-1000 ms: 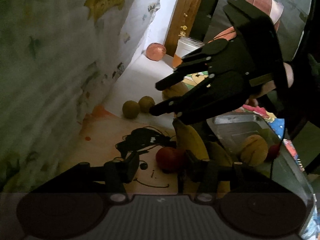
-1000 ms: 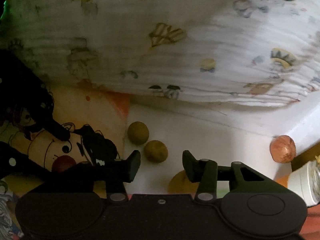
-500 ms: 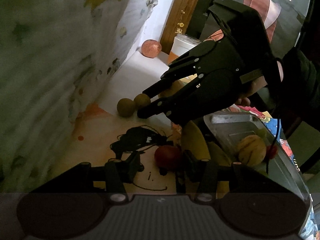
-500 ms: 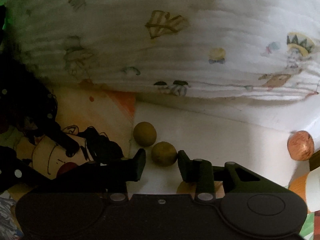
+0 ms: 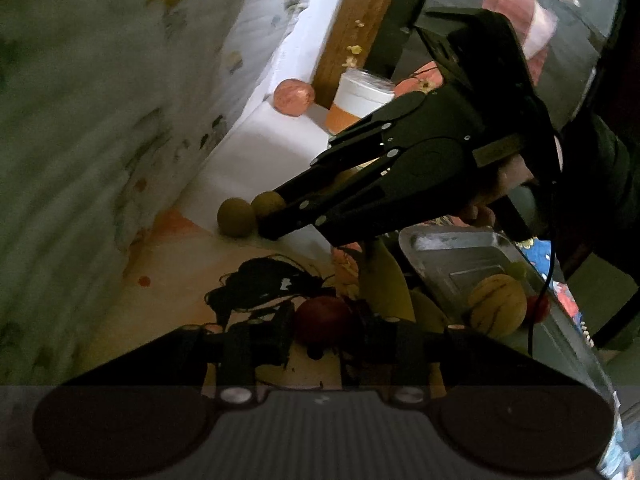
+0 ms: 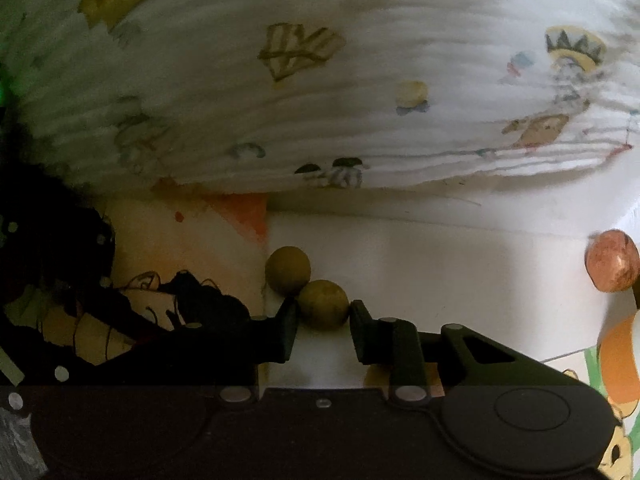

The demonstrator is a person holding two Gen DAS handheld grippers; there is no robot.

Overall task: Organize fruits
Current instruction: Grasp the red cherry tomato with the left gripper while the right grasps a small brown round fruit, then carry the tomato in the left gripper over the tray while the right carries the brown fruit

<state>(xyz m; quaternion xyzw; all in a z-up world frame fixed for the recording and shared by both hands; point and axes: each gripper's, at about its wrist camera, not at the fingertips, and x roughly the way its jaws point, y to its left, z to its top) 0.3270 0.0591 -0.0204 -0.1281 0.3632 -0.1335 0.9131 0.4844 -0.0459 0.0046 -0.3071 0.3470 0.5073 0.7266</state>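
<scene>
My right gripper (image 6: 323, 314) clenches the nearer olive-green fruit (image 6: 323, 305); my left gripper (image 5: 326, 322) is closing on the red fruit (image 5: 322, 318)

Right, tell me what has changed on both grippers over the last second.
The right gripper moved in on the nearer of the two olive-green fruits and closed on it; a second ago it stood open, short of the fruit. The left gripper is closing on the red fruit, which already sat between its fingers. The other olive-green fruit, the banana and the tray stayed put.
</scene>
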